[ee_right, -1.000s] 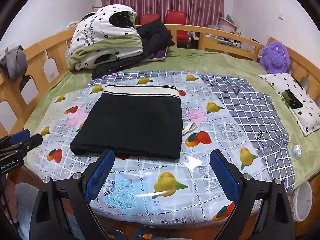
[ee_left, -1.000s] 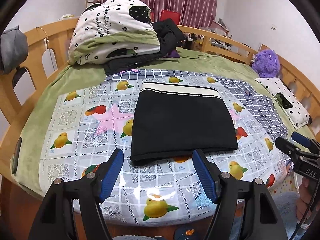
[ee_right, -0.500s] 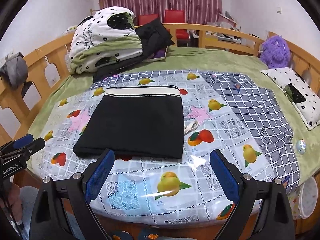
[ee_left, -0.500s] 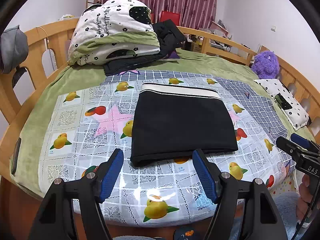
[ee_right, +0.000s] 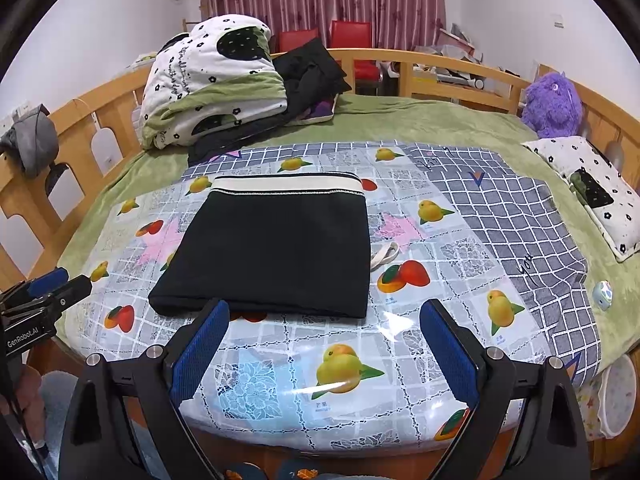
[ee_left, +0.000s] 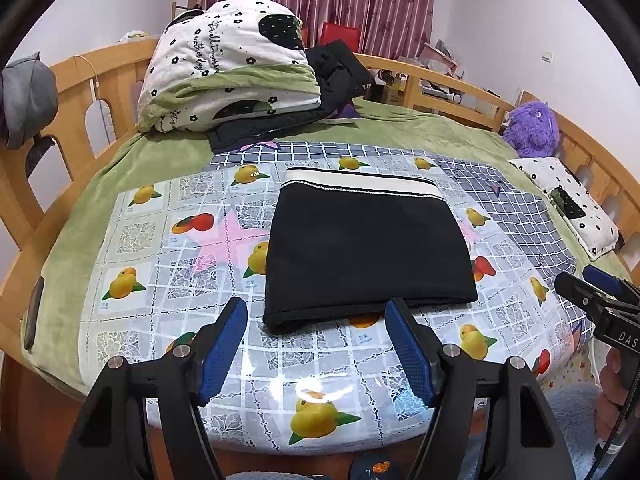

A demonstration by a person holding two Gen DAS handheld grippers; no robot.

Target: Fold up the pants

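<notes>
Black pants (ee_left: 368, 248) with a white waistband lie folded into a flat rectangle on the fruit-print sheet (ee_left: 160, 280), waistband at the far side; they also show in the right wrist view (ee_right: 276, 248). A white drawstring loop (ee_right: 384, 254) pokes out on their right. My left gripper (ee_left: 316, 320) is open and empty, held back just short of the near folded edge. My right gripper (ee_right: 326, 320) is open and empty, near the pants' front right corner. Each gripper shows at the edge of the other's view.
A folded floral quilt (ee_left: 228, 80) and dark clothes (ee_left: 336, 72) are piled at the far left of the bed. A purple plush (ee_right: 554, 100) and a small pillow (ee_right: 592, 192) lie at the right. Wooden rails (ee_right: 440, 68) ring the bed.
Both grippers have drawn back slightly from the bed, the right one also rising a little. The pants have not moved.
</notes>
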